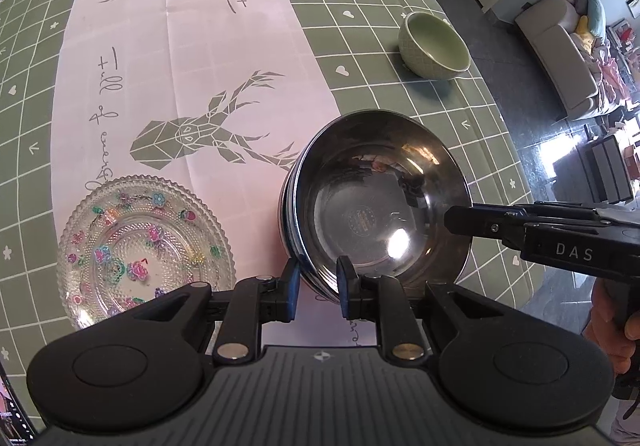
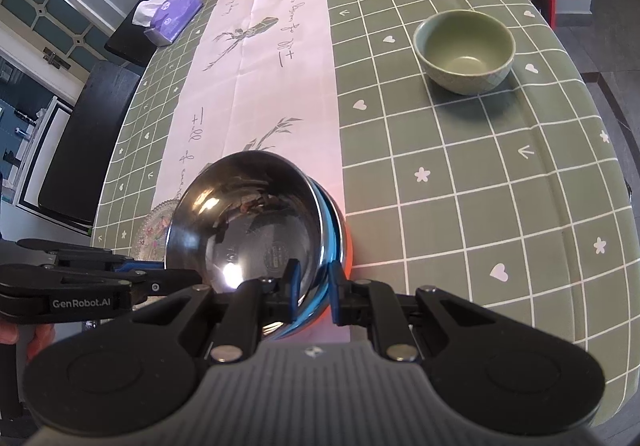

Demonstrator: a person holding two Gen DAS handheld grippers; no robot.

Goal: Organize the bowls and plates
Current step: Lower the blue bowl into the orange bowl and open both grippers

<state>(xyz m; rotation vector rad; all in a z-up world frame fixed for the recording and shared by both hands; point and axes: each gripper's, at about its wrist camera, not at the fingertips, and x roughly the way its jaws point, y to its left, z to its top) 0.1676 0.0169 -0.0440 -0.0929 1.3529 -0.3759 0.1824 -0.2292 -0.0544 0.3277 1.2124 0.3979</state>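
We have the steel bowl [image 1: 380, 202] pinched at its rim from two sides: our left gripper [image 1: 318, 286] is nearly closed on the near edge, our right gripper [image 2: 314, 286] nearly closed on the opposite edge. It looks nested in other bowls, so stacking seems underway. Left of the steel bowl sits the glass plate [image 1: 144, 246]; beyond it to the right, well apart, the green bowl [image 1: 434, 44] stands alone, not yet gathered.
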